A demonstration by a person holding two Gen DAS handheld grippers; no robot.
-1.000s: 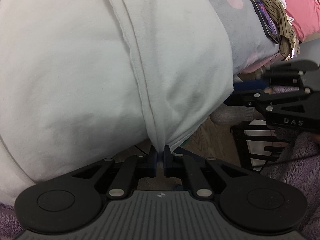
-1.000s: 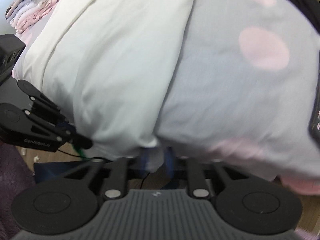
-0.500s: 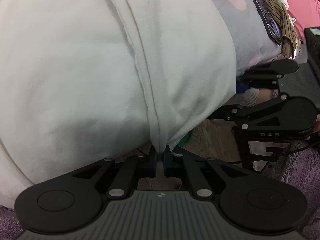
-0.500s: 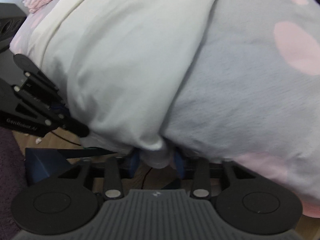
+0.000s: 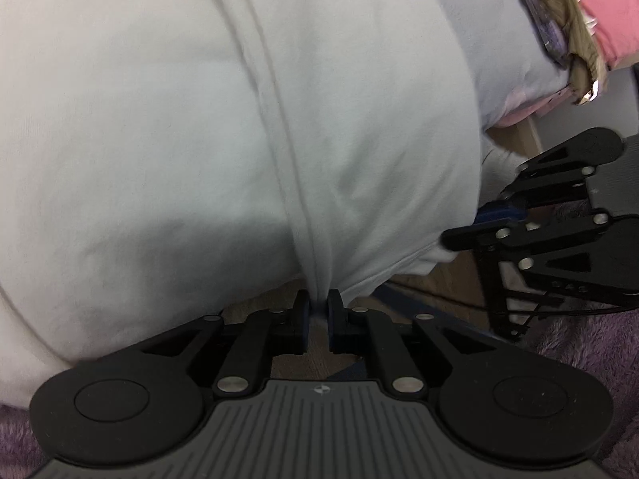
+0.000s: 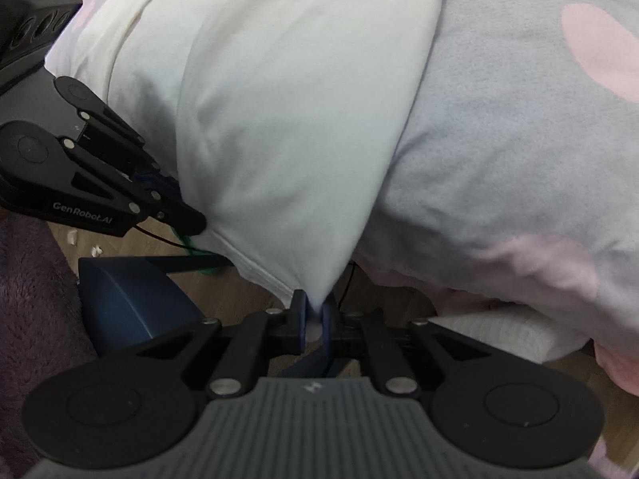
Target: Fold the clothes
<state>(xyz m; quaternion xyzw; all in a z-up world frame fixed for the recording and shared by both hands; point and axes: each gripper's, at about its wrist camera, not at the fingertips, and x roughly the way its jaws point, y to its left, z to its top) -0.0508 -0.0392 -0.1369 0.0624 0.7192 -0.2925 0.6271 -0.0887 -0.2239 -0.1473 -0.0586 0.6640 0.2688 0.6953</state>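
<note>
Left gripper (image 5: 317, 311) clenched on a seam fold at the lower edge of a white garment (image 5: 199, 119). Right gripper (image 6: 315, 313) clenched on a corner of the same garment (image 6: 287, 119), cloth bunched between its blue pads. Garment spread over a bed, on a grey blanket (image 6: 519, 159) with pink spots, lower edge hanging off the bed side above a wooden floor (image 6: 159, 247). Each gripper visible in the other's view, near the hem. Pile of clothes (image 5: 579, 12) at far right of bed. Blue object (image 6: 127, 295) on floor below.
</note>
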